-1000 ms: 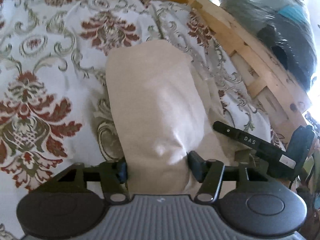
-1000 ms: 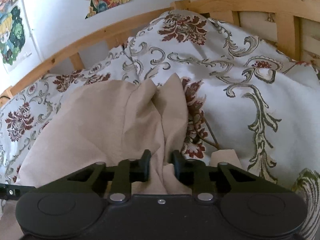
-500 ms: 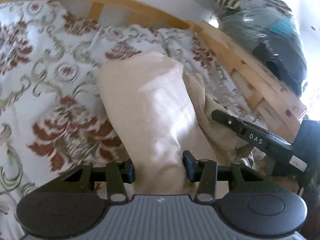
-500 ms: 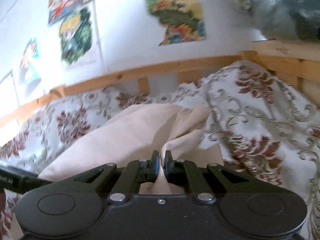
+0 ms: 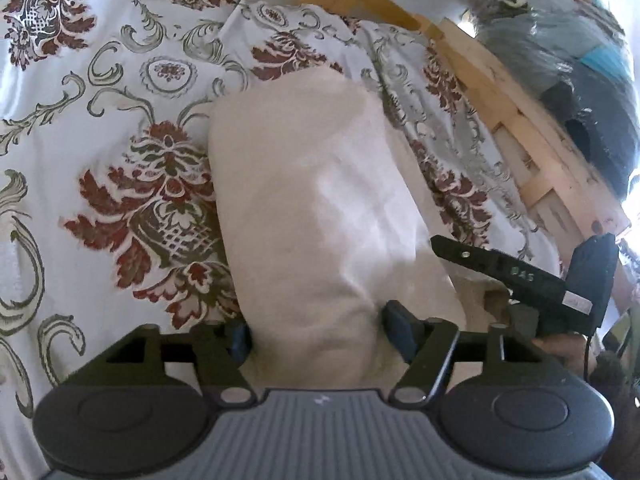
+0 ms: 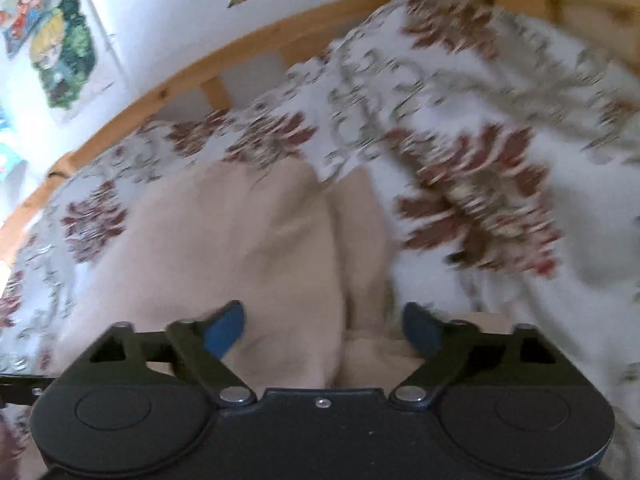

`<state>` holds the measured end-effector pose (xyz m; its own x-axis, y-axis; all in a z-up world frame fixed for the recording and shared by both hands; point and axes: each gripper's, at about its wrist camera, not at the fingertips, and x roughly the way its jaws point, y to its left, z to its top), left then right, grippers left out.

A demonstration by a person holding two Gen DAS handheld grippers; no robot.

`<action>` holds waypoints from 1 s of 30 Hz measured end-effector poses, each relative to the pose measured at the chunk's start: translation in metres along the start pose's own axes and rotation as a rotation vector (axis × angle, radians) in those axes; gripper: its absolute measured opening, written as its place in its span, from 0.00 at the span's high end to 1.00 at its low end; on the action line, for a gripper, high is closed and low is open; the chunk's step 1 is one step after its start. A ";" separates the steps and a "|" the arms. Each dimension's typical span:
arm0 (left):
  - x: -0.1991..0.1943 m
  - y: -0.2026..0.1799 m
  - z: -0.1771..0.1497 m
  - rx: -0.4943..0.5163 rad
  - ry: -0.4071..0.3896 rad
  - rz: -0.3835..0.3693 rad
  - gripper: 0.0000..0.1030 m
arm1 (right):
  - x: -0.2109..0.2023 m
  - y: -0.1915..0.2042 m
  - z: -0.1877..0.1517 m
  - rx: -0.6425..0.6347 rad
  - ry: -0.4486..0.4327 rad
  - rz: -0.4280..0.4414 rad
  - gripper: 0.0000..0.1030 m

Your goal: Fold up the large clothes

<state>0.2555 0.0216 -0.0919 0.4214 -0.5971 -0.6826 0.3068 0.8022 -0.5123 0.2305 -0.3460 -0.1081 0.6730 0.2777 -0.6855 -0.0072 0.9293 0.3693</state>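
Observation:
A beige garment [image 5: 316, 208] lies folded in a long strip on the floral bedspread [image 5: 100, 152]. My left gripper [image 5: 320, 332] stands open with the near end of the strip bulging between its jaws. The right gripper's body [image 5: 520, 276] shows at the right of the left wrist view, over the garment's right edge. In the right wrist view, which is blurred, my right gripper [image 6: 324, 324] is open wide above the garment [image 6: 240, 248], straddling a crease in it.
A wooden bed frame [image 5: 520, 136] runs along the right and back. Bagged dark bundles [image 5: 568, 40] are piled beyond it. A white wall with colourful posters [image 6: 64, 56] stands behind the bed rail [image 6: 168, 88].
My right gripper was shut on a pinch of the garment half a second ago and has opened wide, letting it go. My left gripper stays open and has dropped back towards the bed.

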 end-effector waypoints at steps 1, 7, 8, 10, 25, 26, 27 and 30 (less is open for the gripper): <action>0.001 0.000 0.000 0.002 0.003 0.001 0.26 | 0.004 0.005 -0.002 -0.032 0.008 -0.011 0.10; 0.004 -0.012 -0.003 0.034 -0.015 0.025 0.37 | 0.001 0.008 -0.010 -0.030 -0.011 0.014 0.66; 0.001 -0.016 -0.004 0.050 -0.029 0.033 0.38 | -0.001 0.006 -0.011 -0.010 -0.016 0.027 0.71; -0.006 -0.023 -0.006 0.078 -0.057 0.045 0.44 | -0.005 0.007 -0.013 -0.005 -0.029 0.044 0.77; -0.065 0.001 0.059 0.183 -0.239 0.190 0.46 | -0.002 0.113 0.049 -0.127 -0.265 0.155 0.93; -0.061 0.012 0.063 0.152 -0.222 0.214 0.45 | 0.009 0.119 0.054 -0.130 -0.258 0.162 0.94; -0.055 0.023 0.064 0.117 -0.195 0.242 0.44 | 0.020 0.125 0.058 -0.131 -0.243 0.158 0.94; -0.039 0.056 0.056 -0.043 -0.153 0.272 0.37 | 0.054 0.141 0.057 -0.213 -0.166 0.098 0.93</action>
<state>0.3043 0.0906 -0.0645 0.6076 -0.3503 -0.7128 0.1302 0.9293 -0.3457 0.3077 -0.2140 -0.0570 0.7730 0.3418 -0.5344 -0.2220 0.9349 0.2768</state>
